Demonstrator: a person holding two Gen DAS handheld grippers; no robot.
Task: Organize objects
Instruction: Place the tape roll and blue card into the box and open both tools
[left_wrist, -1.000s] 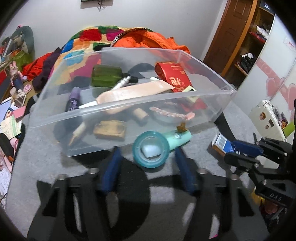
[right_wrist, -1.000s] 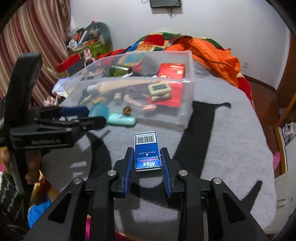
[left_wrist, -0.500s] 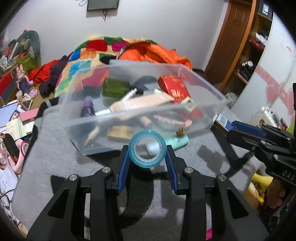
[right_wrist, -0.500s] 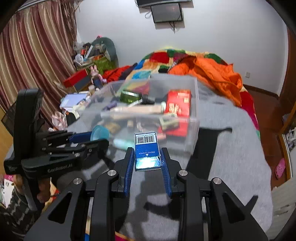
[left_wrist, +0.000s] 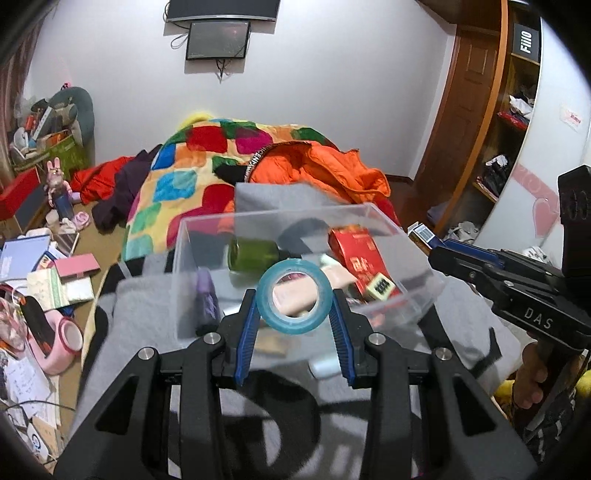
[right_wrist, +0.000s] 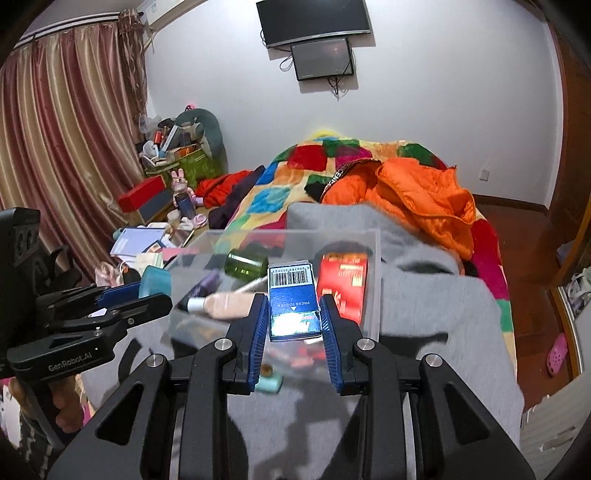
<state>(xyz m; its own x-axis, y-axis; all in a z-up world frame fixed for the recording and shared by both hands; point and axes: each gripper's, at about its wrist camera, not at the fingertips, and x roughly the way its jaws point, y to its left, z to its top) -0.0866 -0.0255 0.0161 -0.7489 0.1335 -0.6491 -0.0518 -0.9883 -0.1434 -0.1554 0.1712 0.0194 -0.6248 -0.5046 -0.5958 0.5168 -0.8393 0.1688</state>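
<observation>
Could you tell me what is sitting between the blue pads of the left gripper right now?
A teal roll of tape stands on edge there, clamped between the pads of the left gripper, above the clear plastic bin; the left wrist view shows it.

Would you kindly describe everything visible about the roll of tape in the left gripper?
The tape roll is a teal-blue, slightly translucent ring with an open core. It stands on edge, its hole facing the camera, clamped at both sides by the left gripper's blue pads. It is held in the air in front of the clear plastic bin, touching nothing else.
</observation>
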